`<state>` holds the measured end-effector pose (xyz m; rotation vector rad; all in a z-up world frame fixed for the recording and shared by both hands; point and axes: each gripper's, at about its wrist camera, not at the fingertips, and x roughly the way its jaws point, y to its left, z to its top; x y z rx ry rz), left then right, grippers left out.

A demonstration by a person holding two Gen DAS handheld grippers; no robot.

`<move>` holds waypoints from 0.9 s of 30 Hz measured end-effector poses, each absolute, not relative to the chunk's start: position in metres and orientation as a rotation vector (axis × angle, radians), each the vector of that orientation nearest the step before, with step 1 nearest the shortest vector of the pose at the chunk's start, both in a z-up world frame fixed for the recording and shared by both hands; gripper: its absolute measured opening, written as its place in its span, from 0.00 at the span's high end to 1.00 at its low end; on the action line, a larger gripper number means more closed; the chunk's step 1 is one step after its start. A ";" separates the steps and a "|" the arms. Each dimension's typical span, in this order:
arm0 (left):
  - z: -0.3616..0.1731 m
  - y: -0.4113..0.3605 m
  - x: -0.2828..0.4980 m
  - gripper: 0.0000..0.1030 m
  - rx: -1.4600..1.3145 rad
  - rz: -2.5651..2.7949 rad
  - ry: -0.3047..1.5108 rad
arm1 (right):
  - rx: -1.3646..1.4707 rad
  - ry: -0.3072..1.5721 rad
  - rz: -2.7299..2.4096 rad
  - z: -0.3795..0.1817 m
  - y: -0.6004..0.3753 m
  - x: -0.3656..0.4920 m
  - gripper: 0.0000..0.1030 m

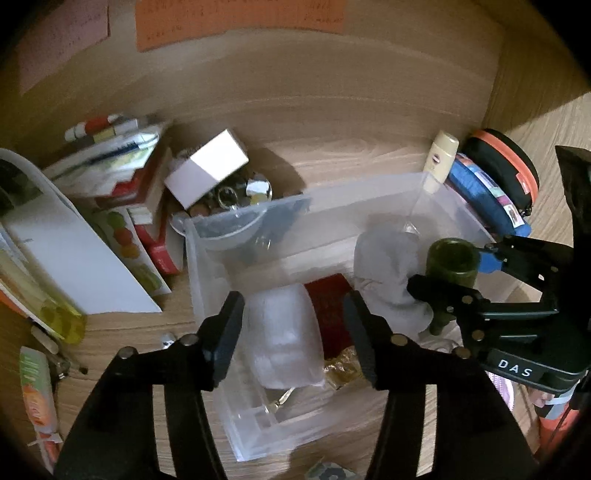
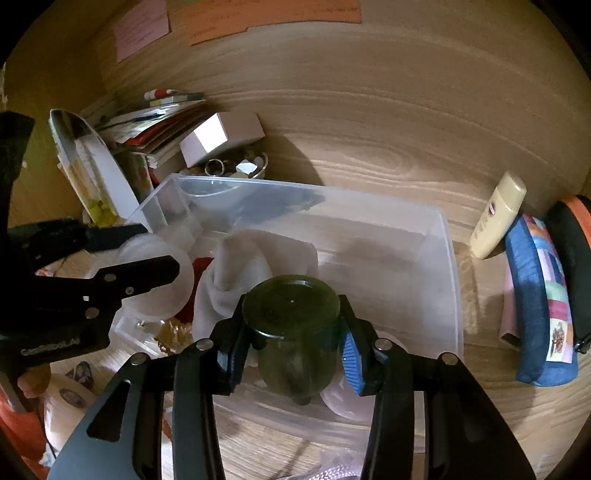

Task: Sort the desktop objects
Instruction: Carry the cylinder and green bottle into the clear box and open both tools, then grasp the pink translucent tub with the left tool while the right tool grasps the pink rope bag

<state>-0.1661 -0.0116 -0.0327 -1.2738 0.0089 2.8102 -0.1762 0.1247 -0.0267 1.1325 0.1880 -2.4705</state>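
Sorting into clear bin (image 2: 452, 258)
Right tongs (image 2: 291, 338) clench green bottle (image 2: 291, 332); left tongs (image 1: 293, 338) released above white roll (image 1: 282, 336).

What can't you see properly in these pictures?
- Notes on the wall, both views: writing too small and blurred to read.
- Bowl behind the bin, left view: the white box covers most of its contents.
- Red thing in the bin, left view: the roll and cloth hide most of it.
- Green bottle, right view: its lower end is hidden between the right tool's fingers.
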 end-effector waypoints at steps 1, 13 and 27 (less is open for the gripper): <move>-0.031 -0.011 -0.165 0.44 -1.262 2.809 0.005 | 1.128 0.190 -2.476 -0.026 0.125 -0.176 0.57; 0.000 -0.005 -0.140 0.31 -1.118 2.847 0.046 | 1.003 0.181 -2.602 0.008 0.133 -0.160 0.21; 0.011 -0.027 -0.100 0.11 -1.095 2.861 -0.005 | 0.945 0.278 -2.677 0.026 0.134 -0.106 0.16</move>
